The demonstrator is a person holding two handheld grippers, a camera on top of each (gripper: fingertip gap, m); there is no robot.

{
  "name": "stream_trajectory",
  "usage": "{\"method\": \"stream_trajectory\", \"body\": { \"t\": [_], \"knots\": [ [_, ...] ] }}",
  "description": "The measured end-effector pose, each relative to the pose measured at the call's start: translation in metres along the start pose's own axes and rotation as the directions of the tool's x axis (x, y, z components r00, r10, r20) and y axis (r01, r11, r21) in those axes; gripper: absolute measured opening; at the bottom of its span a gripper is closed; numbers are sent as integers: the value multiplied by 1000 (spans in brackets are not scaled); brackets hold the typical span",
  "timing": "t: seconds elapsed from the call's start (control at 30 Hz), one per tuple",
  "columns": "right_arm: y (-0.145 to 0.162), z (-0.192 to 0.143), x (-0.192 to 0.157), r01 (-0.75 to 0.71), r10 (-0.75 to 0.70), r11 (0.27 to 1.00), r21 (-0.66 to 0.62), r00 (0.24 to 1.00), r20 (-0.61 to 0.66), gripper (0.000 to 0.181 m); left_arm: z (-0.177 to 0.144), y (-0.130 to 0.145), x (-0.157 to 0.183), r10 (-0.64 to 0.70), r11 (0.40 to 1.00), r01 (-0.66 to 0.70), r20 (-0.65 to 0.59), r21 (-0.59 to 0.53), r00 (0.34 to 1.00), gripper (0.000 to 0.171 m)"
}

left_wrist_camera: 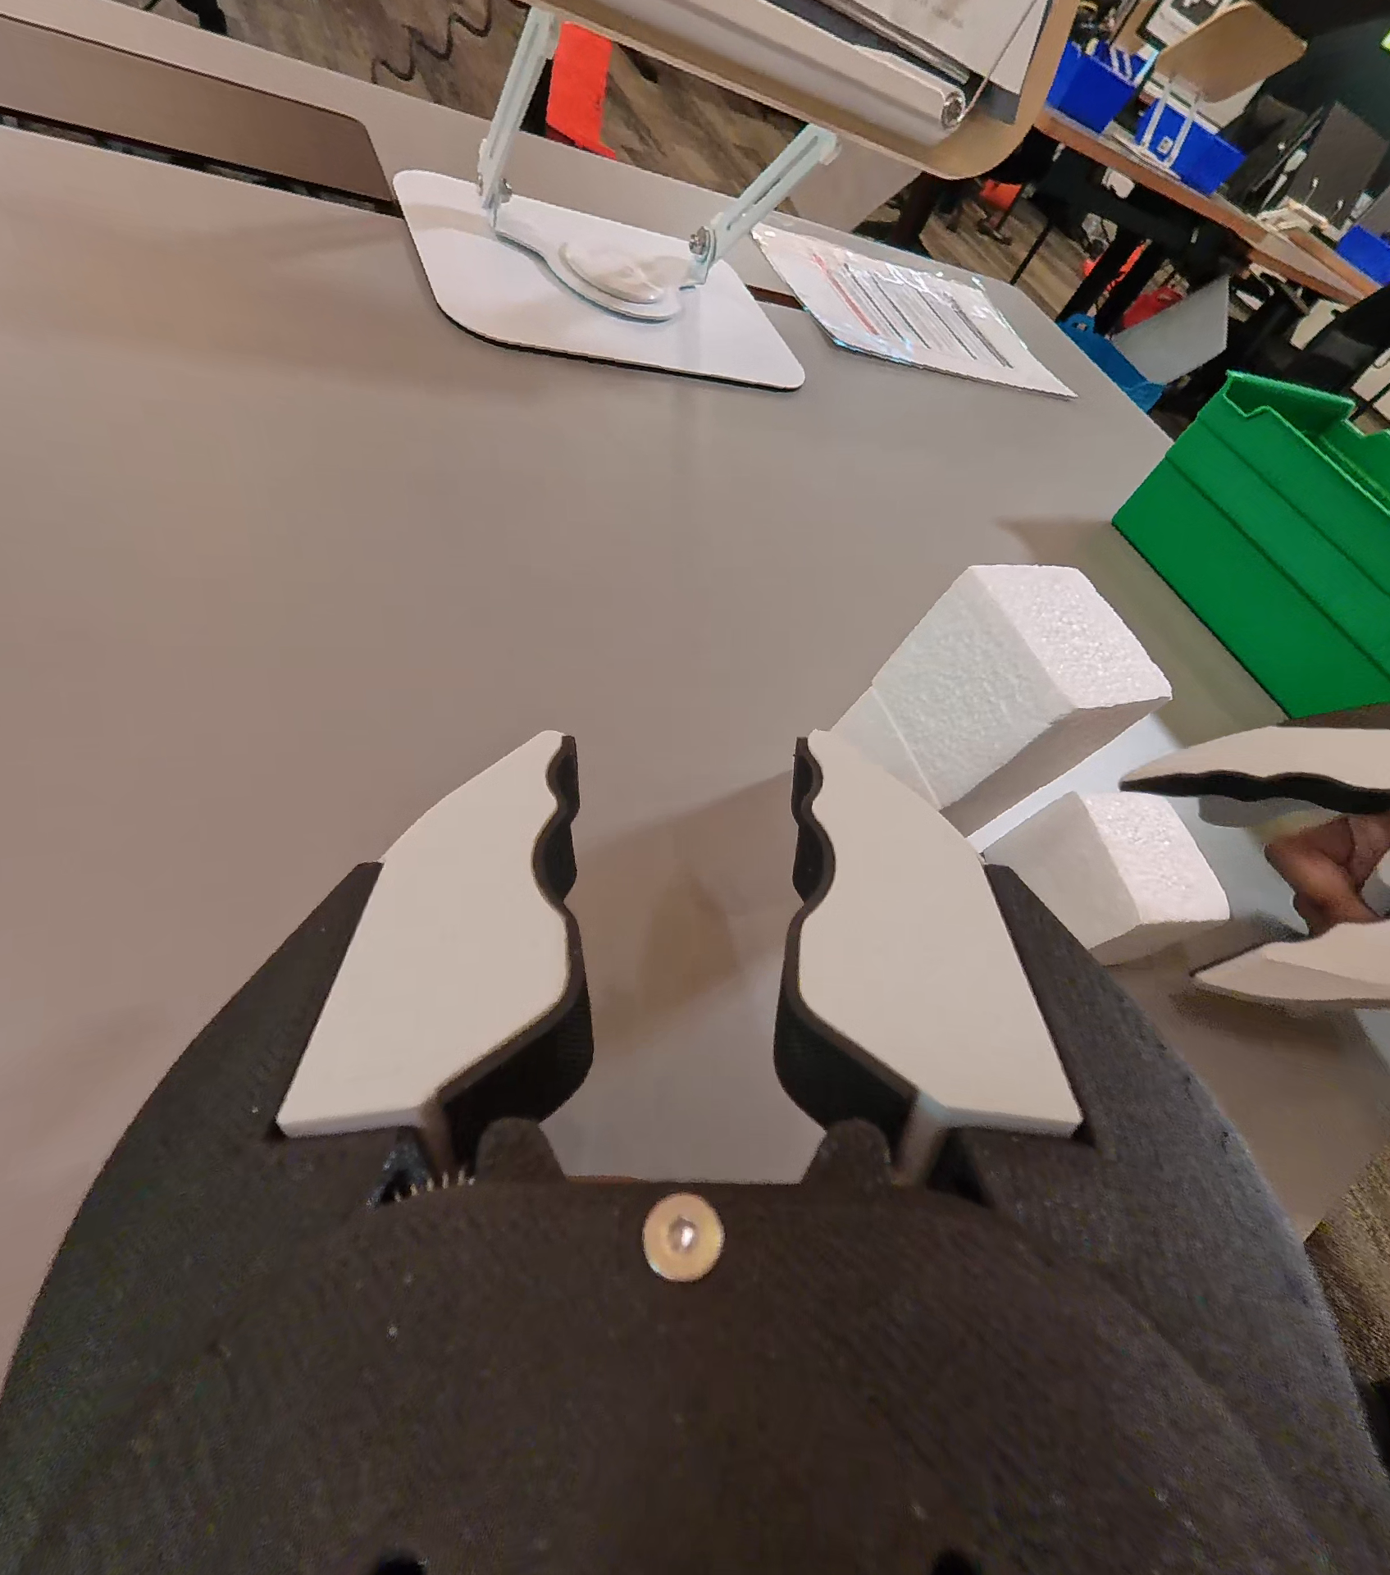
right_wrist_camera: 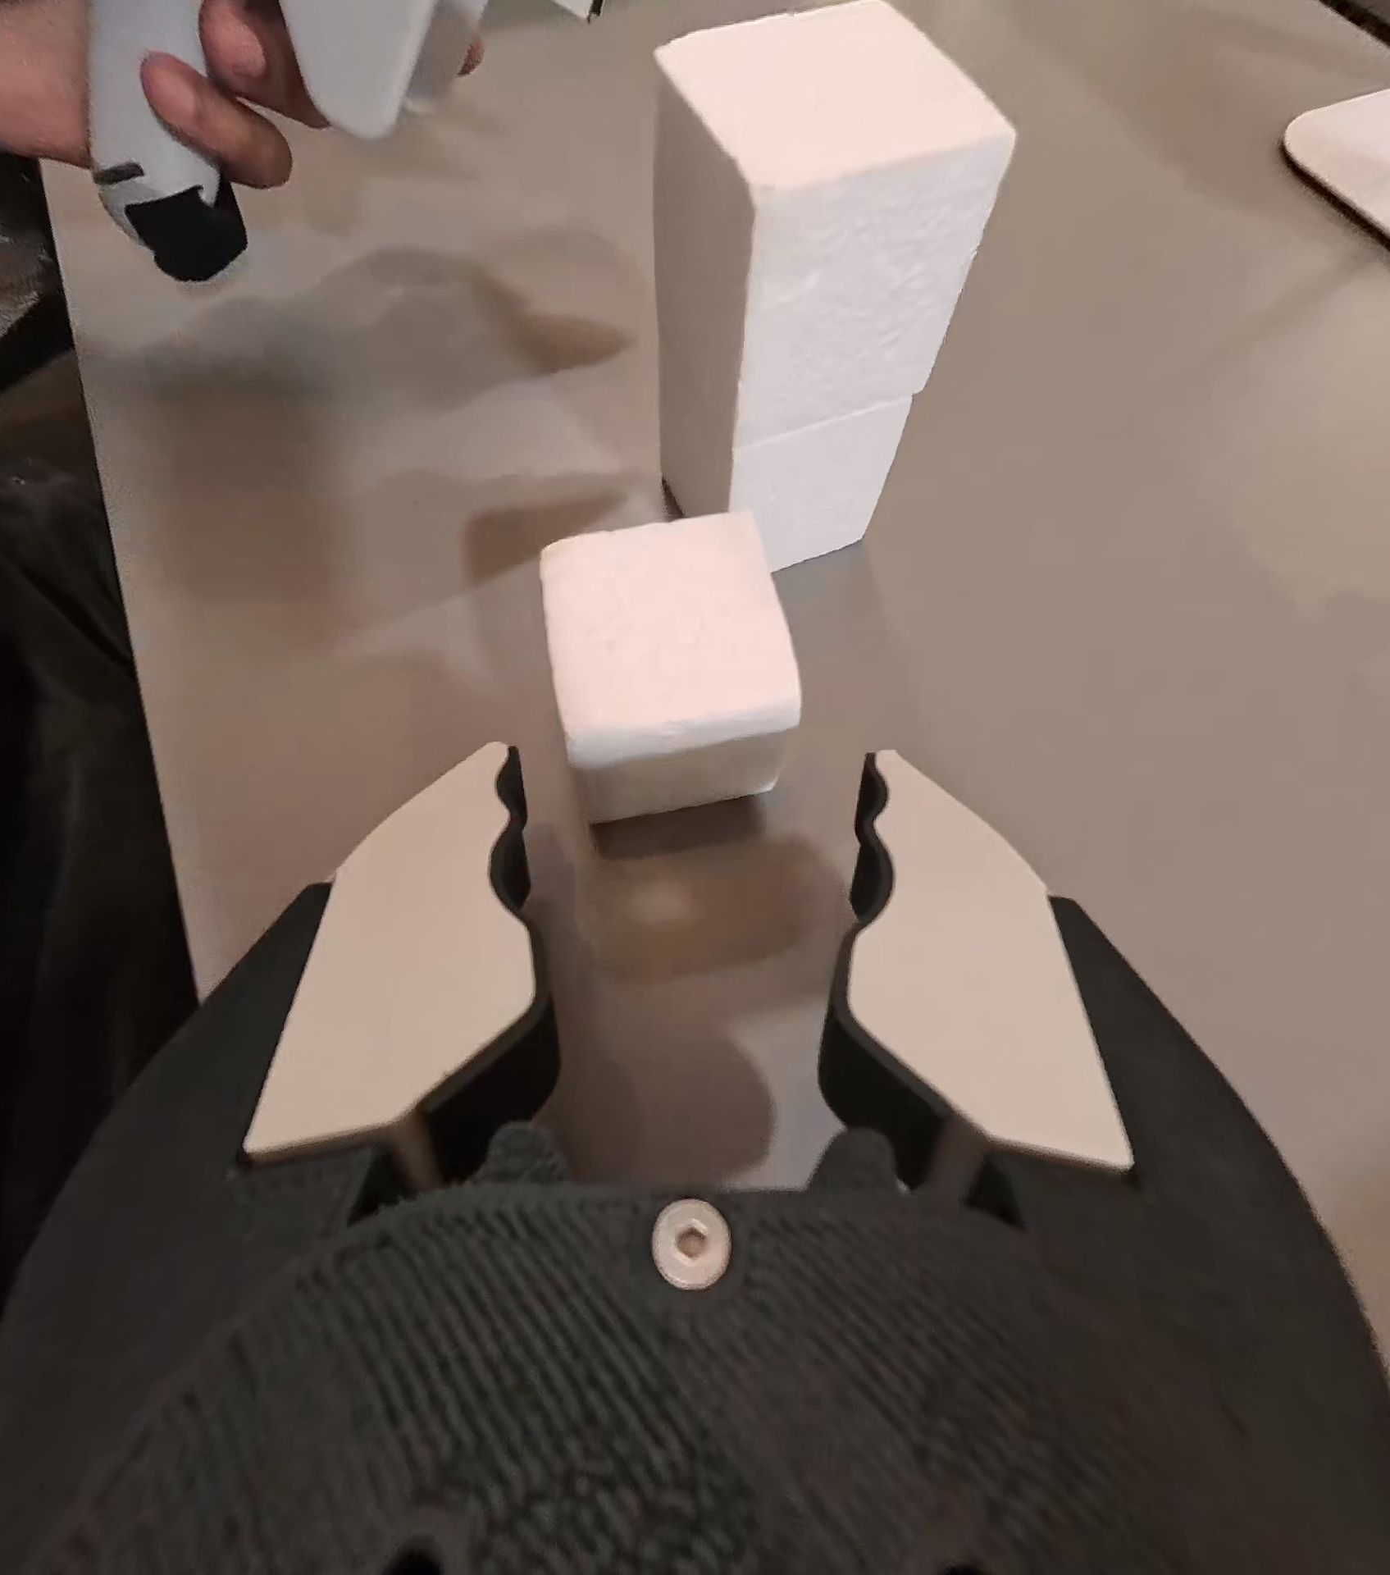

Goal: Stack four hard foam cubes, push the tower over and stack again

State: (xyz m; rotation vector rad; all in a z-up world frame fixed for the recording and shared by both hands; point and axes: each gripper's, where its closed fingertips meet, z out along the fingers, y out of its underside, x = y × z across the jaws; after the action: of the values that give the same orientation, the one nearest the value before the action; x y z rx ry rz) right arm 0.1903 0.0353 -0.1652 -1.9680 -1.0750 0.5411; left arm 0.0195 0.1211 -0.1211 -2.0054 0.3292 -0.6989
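Note:
A small white foam cube point(right_wrist_camera: 670, 660) sits on the grey table point(right_wrist_camera: 1143, 639) just ahead of my right gripper point(right_wrist_camera: 691, 758), which is open and empty above the table. Behind the cube stands a stack of white foam blocks point(right_wrist_camera: 832, 281), a tall one on a shorter one. My left gripper point(left_wrist_camera: 684, 750) is open and empty over bare table, with the foam stack point(left_wrist_camera: 1006, 673) and the small cube point(left_wrist_camera: 1100, 869) to its right. The right gripper's fingers point(left_wrist_camera: 1288, 771) show at the right edge of the left wrist view. A hand on the left gripper's handle point(right_wrist_camera: 163, 111) shows at top left of the right wrist view.
A white stand with a flat base point(left_wrist_camera: 589, 290) and a plastic-wrapped printed sheet point(left_wrist_camera: 913, 307) lie at the table's far side. A green bin point(left_wrist_camera: 1313, 554) stands past the table's right edge. Blue bins point(left_wrist_camera: 1100, 77) sit on far tables. The table's near edge point(right_wrist_camera: 120, 597) runs on the left. The grippers' ends are close to 20 cm from one another. To the foam stack point(left_wrist_camera: 1006, 673): left tips about 7 cm, right tips about 12 cm.

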Motion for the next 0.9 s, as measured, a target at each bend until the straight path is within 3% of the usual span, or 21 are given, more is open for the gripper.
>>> {"method": "stream_trajectory", "body": {
  "t": [0.37, 0.47, 0.67, 0.77, 0.9],
  "knots": [
    [2, 7, -1, 26, -25, 999, -36, 999, 26, 67, 0, 0, 1, 25, 1000, -25, 3, -2, 1000, 48],
    [2, 8, 0, 46, -46, 998, -41, 999, 8, 51, 0, 1, 1, 27, 1000, -27, 6, -4, 1000, 47],
    [2, -6, 5, 50, -51, 998, -23, 999, -11, 51, -1, -1, -2, 21, 1000, -21, 13, 1, 1000, 47],
    [-10, -24, 12, 56, -54, 998, 37, 997, -60, 51, -2, -2, -4, 11, 1000, -11, 15, 6, 1000, 47],
    [-59, -59, 27, 108, -83, 977, 181, 986, -142, 51, -1, 0, -5, 3, 1000, -3, 12, 2, 1000, 47]
  ]
}}
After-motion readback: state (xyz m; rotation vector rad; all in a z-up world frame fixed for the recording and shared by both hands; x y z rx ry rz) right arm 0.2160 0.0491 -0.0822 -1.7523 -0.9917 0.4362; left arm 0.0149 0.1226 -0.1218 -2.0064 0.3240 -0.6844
